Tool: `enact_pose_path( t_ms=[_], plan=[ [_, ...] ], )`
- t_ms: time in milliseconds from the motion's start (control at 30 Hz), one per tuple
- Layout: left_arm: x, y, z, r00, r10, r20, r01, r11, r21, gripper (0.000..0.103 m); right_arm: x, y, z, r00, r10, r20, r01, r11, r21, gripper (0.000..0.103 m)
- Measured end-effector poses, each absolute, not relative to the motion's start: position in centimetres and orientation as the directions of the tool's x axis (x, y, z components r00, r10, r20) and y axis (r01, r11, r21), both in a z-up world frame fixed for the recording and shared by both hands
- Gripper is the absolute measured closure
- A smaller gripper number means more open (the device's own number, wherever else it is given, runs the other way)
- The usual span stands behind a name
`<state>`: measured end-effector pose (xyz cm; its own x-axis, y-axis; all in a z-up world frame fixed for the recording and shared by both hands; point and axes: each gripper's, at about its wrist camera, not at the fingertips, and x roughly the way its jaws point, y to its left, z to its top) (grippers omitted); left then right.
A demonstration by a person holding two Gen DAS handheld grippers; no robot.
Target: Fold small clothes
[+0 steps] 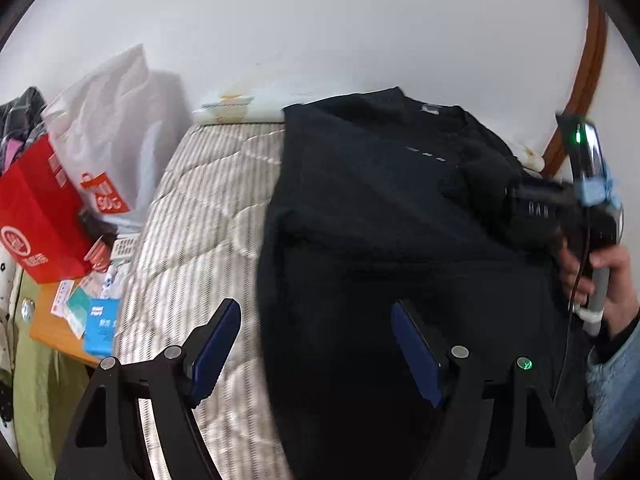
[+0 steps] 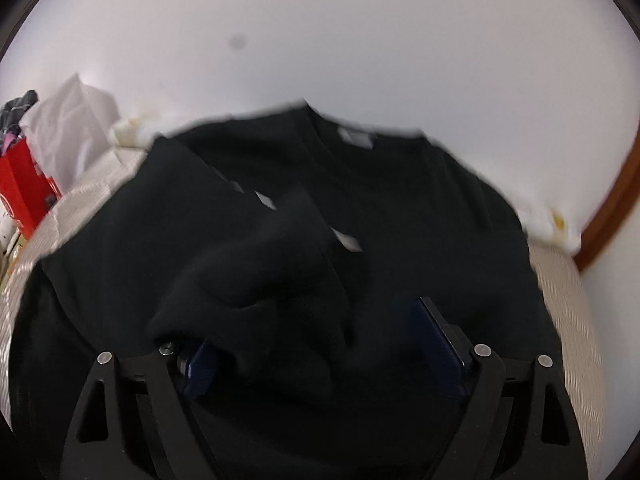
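A black sweater lies flat on the striped bed cover, neck toward the wall. My left gripper is open and empty, hovering over the sweater's left edge. The right gripper shows in the left wrist view at the sweater's right side, held by a hand. In the right wrist view the sweater fills the frame. A black sleeve lies bunched between the wide-apart fingers of my right gripper and drapes over the left finger. I cannot tell if the fingers press it.
A white plastic bag and a red paper bag stand left of the bed. Small packets lie on a wooden surface. A white wall runs behind the bed. A wooden frame curves at the right.
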<state>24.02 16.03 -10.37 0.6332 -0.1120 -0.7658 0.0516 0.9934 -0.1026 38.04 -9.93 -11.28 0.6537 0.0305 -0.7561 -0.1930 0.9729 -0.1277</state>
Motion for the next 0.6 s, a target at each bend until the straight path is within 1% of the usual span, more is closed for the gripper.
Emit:
enact_pose_path(
  t_ms=[67, 133, 233, 333, 400, 500, 600],
  plan=[
    [24.6, 14.8, -10.0, 0.629, -0.123, -0.767, 0.068, 0.992, -0.103, 0.027, 36.9, -11.5, -11.5, 0.631, 0.07, -0.773, -0.196, 0.978, -0.071, 0.016],
    [25.2, 12.9, -9.7, 0.623, -0.123, -0.772, 0.087, 0.992, -0.088, 0.027, 35.6, -12.3, -11.3, 0.615, 0.101, -0.782, -0.229, 0.972, -0.054, 0.016],
    [25.5, 10.7, -9.0, 0.622, -0.124, -0.773, 0.115, 0.991, -0.067, 0.027, 32.9, -13.4, -10.2, 0.649, 0.107, -0.753, -0.249, 0.965, -0.077, 0.016],
    [25.5, 8.6, -8.3, 0.628, -0.128, -0.768, 0.144, 0.988, -0.047, 0.027, 30.9, -14.6, -8.9, 0.666, 0.131, -0.734, -0.262, 0.963, -0.066, 0.016],
    [25.5, 7.2, -7.9, 0.631, -0.13, -0.765, 0.16, 0.987, -0.036, 0.027, 29.9, -15.6, -8.1, 0.694, 0.148, -0.705, -0.273, 0.96, -0.067, 0.015],
    [26.0, 5.1, -7.6, 0.63, -0.126, -0.767, 0.182, 0.983, -0.012, 0.027, 29.3, -17.4, -7.4, 0.728, 0.15, -0.669, -0.269, 0.96, -0.079, 0.015],
    [26.7, 2.6, -7.6, 0.632, -0.126, -0.765, 0.205, 0.979, 0.008, 0.027, 30.2, -19.7, -7.8, 0.745, 0.13, -0.654, -0.222, 0.973, -0.061, 0.015]
  ],
)
